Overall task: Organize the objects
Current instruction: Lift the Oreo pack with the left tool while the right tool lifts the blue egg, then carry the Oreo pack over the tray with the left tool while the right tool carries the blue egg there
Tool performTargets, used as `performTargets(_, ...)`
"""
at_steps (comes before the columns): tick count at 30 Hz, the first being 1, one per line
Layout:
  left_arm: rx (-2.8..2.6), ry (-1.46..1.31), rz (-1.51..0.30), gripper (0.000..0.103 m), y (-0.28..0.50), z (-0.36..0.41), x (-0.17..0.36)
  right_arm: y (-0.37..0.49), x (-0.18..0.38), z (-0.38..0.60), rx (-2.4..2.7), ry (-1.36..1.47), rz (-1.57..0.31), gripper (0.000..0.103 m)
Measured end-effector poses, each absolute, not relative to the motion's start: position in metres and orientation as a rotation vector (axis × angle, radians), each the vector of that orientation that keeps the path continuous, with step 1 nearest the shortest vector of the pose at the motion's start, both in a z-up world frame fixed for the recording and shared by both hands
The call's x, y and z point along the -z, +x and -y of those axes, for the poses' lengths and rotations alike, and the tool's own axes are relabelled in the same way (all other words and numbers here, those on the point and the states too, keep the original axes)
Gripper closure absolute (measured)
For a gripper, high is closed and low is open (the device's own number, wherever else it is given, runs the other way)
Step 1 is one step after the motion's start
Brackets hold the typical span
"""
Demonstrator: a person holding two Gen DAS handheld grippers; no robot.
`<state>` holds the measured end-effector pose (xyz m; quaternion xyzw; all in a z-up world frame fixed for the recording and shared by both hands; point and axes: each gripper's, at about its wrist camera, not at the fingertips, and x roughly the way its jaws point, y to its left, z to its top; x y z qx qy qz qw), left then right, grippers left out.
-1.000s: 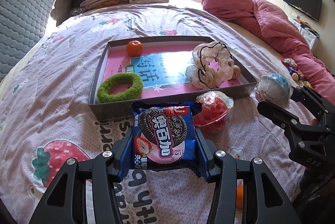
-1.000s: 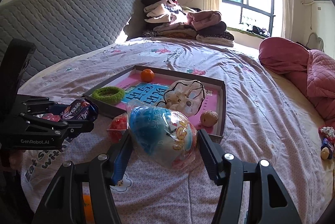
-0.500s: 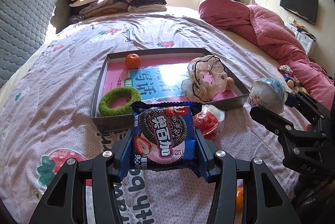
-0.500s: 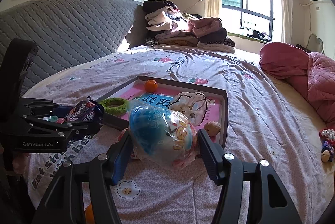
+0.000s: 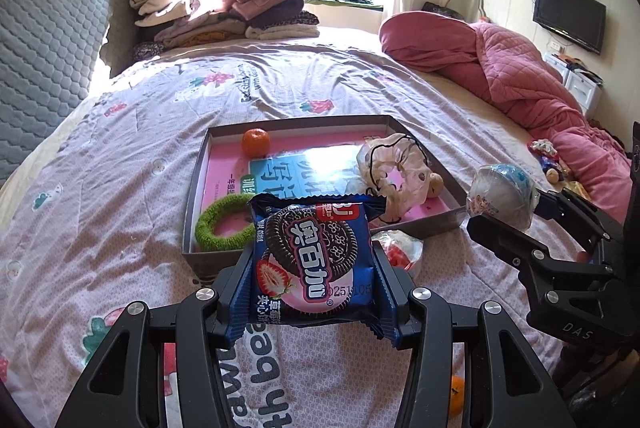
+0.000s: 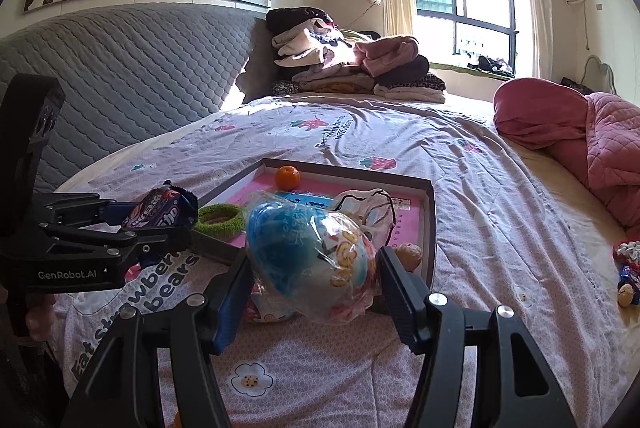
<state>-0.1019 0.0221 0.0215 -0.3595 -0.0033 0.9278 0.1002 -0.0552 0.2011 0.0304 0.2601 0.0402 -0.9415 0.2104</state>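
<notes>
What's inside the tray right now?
Inside the tray: a tangerine at the far left corner, a green ring at the near left, a cream scrunchie, a small walnut-like thing, all lying on a pink book. The cookie packet hides the tray's near middle.

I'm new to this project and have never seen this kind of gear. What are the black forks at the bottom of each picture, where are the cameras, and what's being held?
Those forks are handheld two-finger grippers, one in each of a person's hands; there is no robot arm. Each carries a fisheye camera looking forward along its fingers, so each picture is one gripper's own view.

The left gripper is shut on a blue cookie packet. The right gripper is shut on a blue-and-white wrapped ball.

Both are above a bed. On it lies a shallow box holding a tangerine, a green ring and a cream scrunchie. A red wrapped item lies just outside.
</notes>
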Motion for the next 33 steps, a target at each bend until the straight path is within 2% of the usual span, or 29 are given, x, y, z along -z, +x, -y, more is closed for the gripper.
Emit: performTargets(33,-2.808,-0.991,0.016,0.05,-0.16,-0.003,-0.049,-0.099,-0.079,-0.19,2.707,0.588,-0.193,0.042)
